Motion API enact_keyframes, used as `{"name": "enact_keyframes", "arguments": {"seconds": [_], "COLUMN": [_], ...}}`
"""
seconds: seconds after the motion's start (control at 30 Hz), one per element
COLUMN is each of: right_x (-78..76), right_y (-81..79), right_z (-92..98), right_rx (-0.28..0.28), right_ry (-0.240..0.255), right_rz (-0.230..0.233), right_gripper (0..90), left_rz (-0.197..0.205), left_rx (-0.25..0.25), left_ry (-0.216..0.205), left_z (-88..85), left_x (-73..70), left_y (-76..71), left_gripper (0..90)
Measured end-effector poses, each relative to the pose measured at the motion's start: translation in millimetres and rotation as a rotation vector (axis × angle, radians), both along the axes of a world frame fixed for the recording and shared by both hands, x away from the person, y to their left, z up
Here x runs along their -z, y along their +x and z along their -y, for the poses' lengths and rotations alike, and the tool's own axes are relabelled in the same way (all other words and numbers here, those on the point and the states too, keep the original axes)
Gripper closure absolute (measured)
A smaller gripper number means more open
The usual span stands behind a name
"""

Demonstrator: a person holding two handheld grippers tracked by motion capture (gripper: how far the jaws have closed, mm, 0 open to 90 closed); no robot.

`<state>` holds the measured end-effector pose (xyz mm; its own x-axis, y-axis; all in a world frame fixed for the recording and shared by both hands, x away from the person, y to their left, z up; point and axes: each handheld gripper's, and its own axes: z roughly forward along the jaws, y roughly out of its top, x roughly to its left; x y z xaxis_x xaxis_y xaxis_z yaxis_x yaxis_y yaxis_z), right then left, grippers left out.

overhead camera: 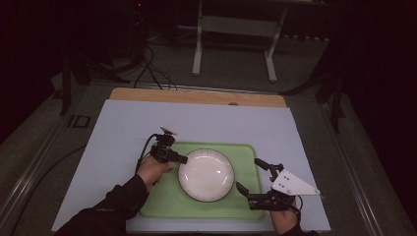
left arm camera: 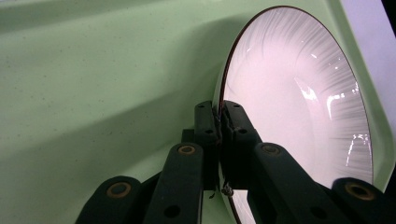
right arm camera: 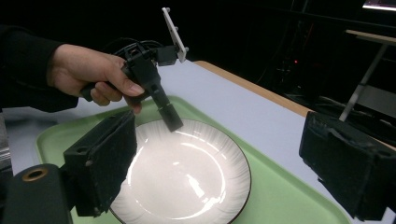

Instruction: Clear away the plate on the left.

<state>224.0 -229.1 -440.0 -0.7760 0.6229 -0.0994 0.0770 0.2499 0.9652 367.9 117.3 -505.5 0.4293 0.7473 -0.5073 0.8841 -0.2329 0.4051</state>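
Left gripper view showing left gripper (left arm camera: 219,126) pinching rim of white plate (left arm camera: 299,102) lying on green tray (left arm camera: 93,93), right gripper (overhead camera: 251,178) spread beside it; likely stiff, slick, breakable, so gripping by rim.

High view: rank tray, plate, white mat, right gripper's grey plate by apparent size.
1. white mat
2. green tray
3. white plate
4. grey three-cornered plate on the right gripper, though it sits raised toward the camera, so it looks somewhat enlarged.
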Motion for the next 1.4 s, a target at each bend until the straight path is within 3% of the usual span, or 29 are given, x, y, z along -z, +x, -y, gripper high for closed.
{"name": "enact_keyframes", "arguments": {"seconds": [0.2,0.53,0.9,1.17,1.33,1.4], "right_x": [0.3,1.3,2.1,2.3,2.2,2.3], "right_y": [0.3,1.1,1.8,2.1,2.1,2.1], "right_z": [-0.3,-1.2,-1.4,-0.7,0.4,0.5], "right_rx": [-0.001,-0.002,-0.003,-0.002,0.000,0.002], "right_ry": [-0.001,-0.005,-0.006,-0.004,-0.003,-0.003], "right_rz": [-0.003,-0.011,-0.018,-0.022,-0.019,-0.020], "right_gripper": [11.0,11.0,11.1,11.1,11.0,11.1], "left_rz": [-0.005,0.020,0.101,0.212,0.241,0.257], "left_rx": [-0.005,0.013,0.048,0.076,0.082,0.121], "left_ry": [0.004,0.024,0.048,0.116,0.054,0.021], "left_z": [-2.9,-3.8,-3.7,-6.6,-17.1,-22.0], "left_x": [3.4,3.1,-11.3,-31.0,-41.0,-45.2], "left_y": [-2.7,-4.5,-7.5,-14.4,-17.7,-20.7], "left_gripper": [85.2,84.7,77.7,60.2,38.7,26.7]}}
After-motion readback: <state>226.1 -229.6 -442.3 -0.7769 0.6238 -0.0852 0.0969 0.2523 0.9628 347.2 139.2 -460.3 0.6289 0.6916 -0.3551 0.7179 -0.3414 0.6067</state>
